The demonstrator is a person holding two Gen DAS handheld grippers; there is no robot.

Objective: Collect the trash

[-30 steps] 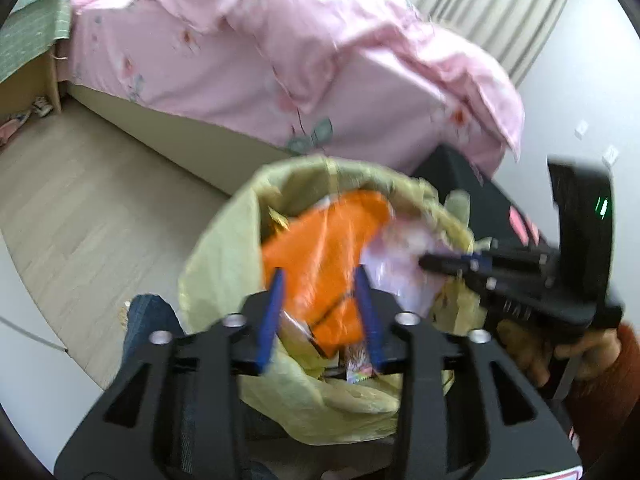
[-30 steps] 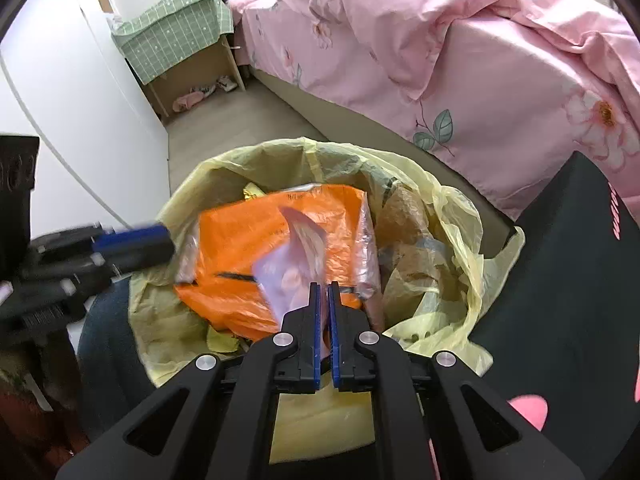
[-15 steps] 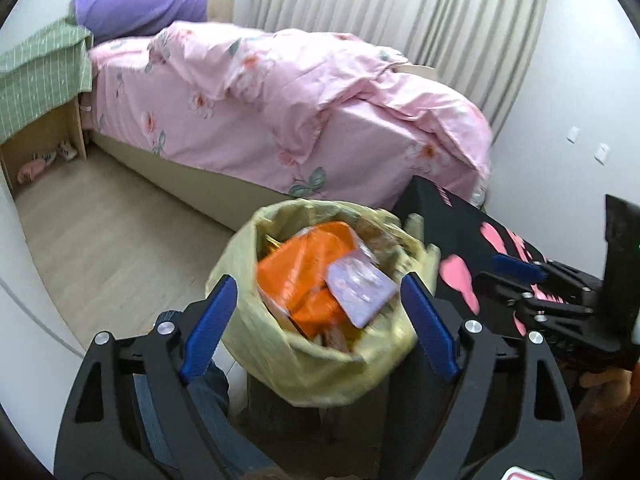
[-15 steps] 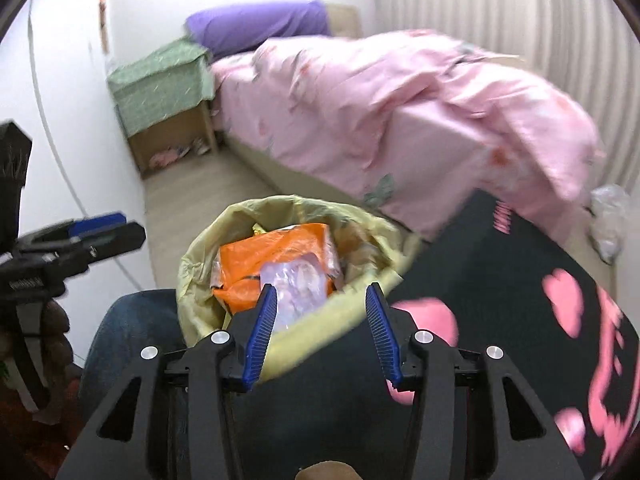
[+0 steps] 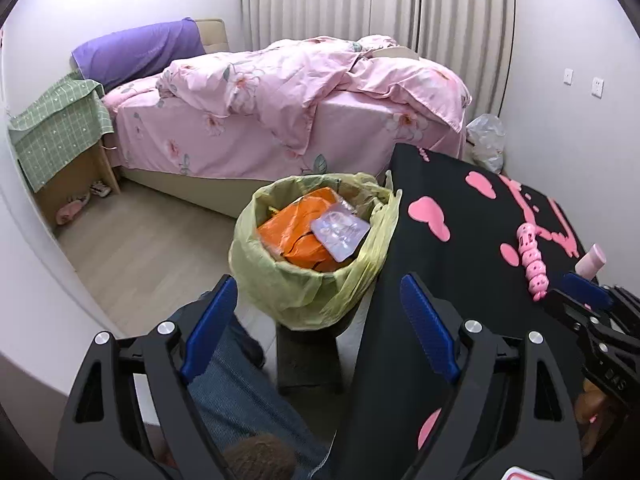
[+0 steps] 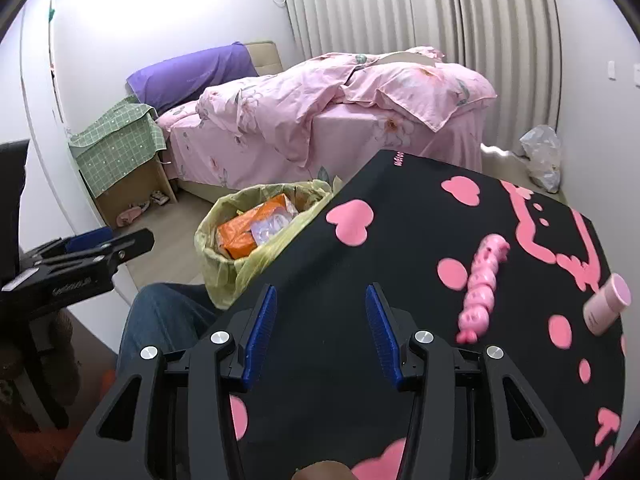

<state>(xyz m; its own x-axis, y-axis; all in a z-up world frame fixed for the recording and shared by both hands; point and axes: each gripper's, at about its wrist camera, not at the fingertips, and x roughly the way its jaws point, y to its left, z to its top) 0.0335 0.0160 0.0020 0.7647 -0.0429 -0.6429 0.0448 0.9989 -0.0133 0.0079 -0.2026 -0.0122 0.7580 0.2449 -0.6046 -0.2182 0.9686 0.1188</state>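
Note:
A trash bin lined with a yellow bag [image 5: 308, 276] [image 6: 224, 236] stands beside the black table with pink patterns [image 5: 460, 248] [image 6: 420, 280]. An orange wrapper [image 5: 296, 232] [image 6: 240, 232] and a pale purple packet [image 5: 340, 232] [image 6: 270, 230] lie on top inside it. My left gripper [image 5: 316, 320] is open and empty, pulled back above and in front of the bin. My right gripper [image 6: 320, 326] is open and empty over the table's near left part. Each gripper shows at the edge of the other's view.
A pink segmented toy [image 6: 482, 284] [image 5: 532, 260] and a pink bottle [image 6: 606, 304] [image 5: 592, 260] lie on the table at right. A bed with a pink duvet [image 5: 300, 92] stands behind. A clear plastic bag [image 6: 542, 156] sits on the floor by the wall. The person's jeans-clad leg [image 5: 240, 392] is below the bin.
The left gripper let go of the orange wrapper and the right let go of the purple packet in the bin. Both opened and drew back; the right moved over the table.

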